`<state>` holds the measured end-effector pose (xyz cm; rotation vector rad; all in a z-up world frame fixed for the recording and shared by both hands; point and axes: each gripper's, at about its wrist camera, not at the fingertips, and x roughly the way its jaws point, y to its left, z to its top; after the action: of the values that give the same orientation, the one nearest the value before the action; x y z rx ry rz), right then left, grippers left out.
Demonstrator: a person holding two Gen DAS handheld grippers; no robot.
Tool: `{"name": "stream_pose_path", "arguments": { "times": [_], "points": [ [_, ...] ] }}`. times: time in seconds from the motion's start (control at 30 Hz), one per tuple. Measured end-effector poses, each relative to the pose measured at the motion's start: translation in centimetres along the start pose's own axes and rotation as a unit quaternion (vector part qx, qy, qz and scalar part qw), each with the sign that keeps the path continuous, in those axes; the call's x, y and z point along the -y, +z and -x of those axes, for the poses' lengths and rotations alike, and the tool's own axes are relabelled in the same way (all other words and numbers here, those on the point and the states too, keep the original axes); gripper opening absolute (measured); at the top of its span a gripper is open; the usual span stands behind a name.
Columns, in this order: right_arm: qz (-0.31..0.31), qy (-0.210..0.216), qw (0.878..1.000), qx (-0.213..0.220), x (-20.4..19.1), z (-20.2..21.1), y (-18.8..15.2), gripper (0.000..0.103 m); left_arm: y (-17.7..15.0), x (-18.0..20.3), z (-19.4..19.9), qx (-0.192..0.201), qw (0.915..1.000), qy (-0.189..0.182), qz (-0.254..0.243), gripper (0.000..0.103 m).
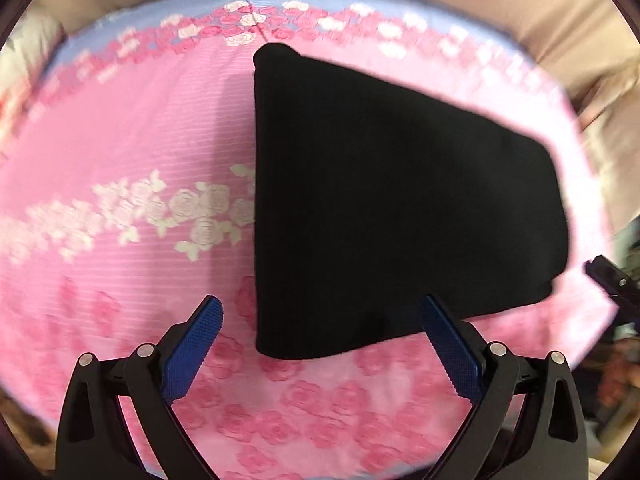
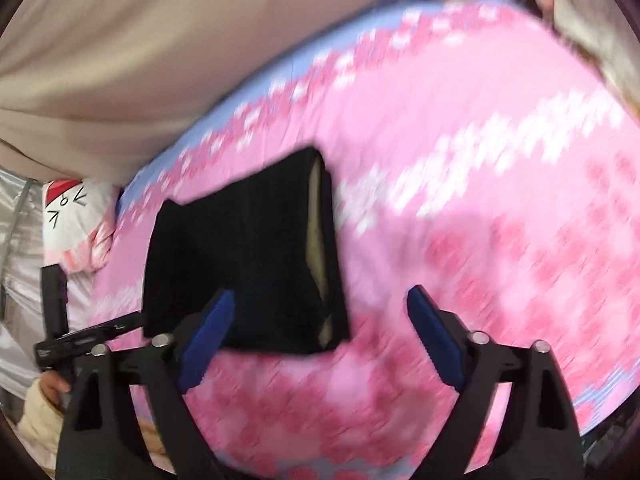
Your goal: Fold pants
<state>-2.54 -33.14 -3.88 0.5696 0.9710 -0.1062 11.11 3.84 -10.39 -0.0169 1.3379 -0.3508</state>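
The black pants (image 1: 384,200) lie folded into a compact stack on the pink rose-print sheet (image 1: 120,128). My left gripper (image 1: 320,312) is open and empty, hovering above the stack's near edge. In the right wrist view the same folded pants (image 2: 240,256) lie ahead and left, with a tan inner lining showing at their right edge. My right gripper (image 2: 320,300) is open and empty above the pants' near right corner. The view is motion-blurred.
Beige bedding (image 2: 140,60) lies beyond the sheet (image 2: 480,200). A white cartoon-face pillow (image 2: 72,216) sits at the left. The left gripper's body and the hand holding it show at the lower left (image 2: 64,340). The right gripper's tip shows at the right edge (image 1: 612,280).
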Motion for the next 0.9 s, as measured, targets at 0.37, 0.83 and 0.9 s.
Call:
{"name": "stream_pose_path", "arguments": {
  "times": [0.37,0.83,0.9],
  "points": [
    [-0.076,0.025,0.995,-0.061,2.2,-6.0,0.5,0.086,3.5,-6.0,-2.6,-0.019,0.9904,-0.092,0.102,0.098],
    [-0.080,0.116,0.981,-0.131,1.1,-10.8,0.5,0.077,5.6,-1.7,-7.5,-0.050,0.9967,-0.063,0.011,0.096],
    [-0.051,0.103,0.984,-0.137,-0.2,-11.4,0.2,0.076,5.6,-0.6,-7.8,-0.054,0.9931,-0.104,0.003,0.096]
  ]
}}
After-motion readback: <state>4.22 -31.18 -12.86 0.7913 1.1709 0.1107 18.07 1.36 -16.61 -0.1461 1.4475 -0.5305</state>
